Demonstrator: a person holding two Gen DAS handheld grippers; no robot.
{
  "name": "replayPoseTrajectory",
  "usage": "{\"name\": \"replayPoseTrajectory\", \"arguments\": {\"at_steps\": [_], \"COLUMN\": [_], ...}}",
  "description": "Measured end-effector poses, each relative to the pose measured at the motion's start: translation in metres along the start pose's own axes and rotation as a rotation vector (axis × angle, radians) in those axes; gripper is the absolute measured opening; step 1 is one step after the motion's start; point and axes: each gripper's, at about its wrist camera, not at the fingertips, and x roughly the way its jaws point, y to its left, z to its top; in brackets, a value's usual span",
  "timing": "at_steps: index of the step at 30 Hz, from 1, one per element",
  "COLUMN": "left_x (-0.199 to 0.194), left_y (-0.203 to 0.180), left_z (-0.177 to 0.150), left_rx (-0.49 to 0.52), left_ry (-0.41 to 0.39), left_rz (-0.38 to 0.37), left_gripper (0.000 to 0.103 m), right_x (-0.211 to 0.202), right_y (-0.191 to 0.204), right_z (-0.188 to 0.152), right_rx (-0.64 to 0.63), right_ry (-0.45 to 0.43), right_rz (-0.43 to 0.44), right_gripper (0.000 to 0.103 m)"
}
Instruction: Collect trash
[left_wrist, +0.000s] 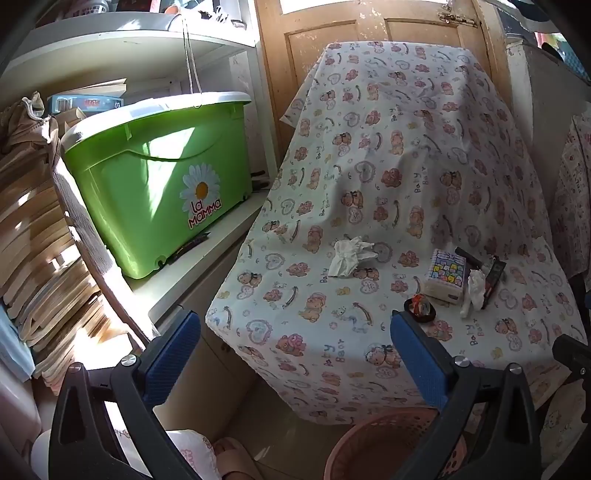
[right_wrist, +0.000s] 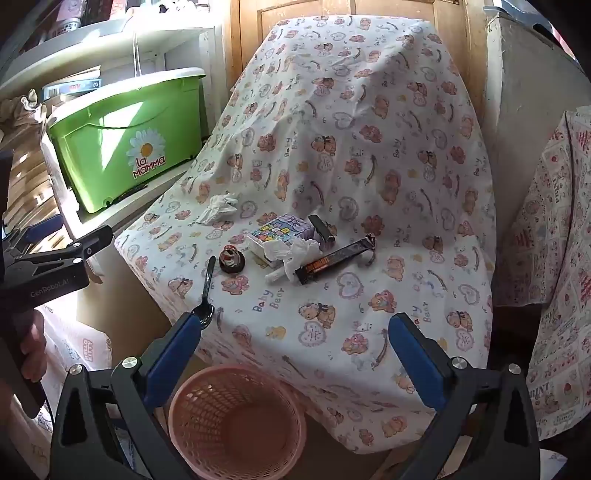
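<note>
Ahead, crumpled tissue (right_wrist: 300, 254) beyond right claw (right_wrist: 293, 332), both claws spread, w/ left claw (left_wrist: 295, 332) probably farther.

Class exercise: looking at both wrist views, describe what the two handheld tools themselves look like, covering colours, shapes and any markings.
Each tool is a black plastic frame with two angular arms, silver round screws at the joints, and flat blue textured pads on the fingers. The left tool and right tool look identical. Seen from the right wrist view, the left tool's black body carries the white lettering "GenRobot.AI". No cables show.

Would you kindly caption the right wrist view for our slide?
Open right tool above a pink basket, facing crumpled tissues on a bear-print sheet.
</note>
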Motion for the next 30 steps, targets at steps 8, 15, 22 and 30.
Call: {"name": "replayPoseTrajectory", "arguments": {"at_steps": [8, 15, 22, 30], "left_x": [0.009, 0.007, 0.007, 0.006], "left_y": [-0.007, 0.006, 0.004, 0.004], "left_z": [-0.001, -0.004, -0.005, -0.004], "left_rx": [-0.004, -0.034, -0.013, -0.019], "left_ry": [0.046, 0.053, 0.058, 0.057], "left_rz": [-0.021, -0.034, -0.033, -0.015], "left_gripper": [0.101, 0.101, 0.101, 0.101], "right_x": [-0.003, 0.000, -0.002, -0.002], "right_y": [-0.006, -0.008, -0.009, -0.010], "right_z": [0.001, -0.002, 0.000, 0.000], "right_rx": [0.059, 0.079, 0.077, 0.075], "right_ry": [0.002, 0.006, 0.006, -0.002], "right_rz": [0.011, -0.001, -0.007, -0.017], "right_gripper": [0.102, 0.102, 0.102, 0.102]}}
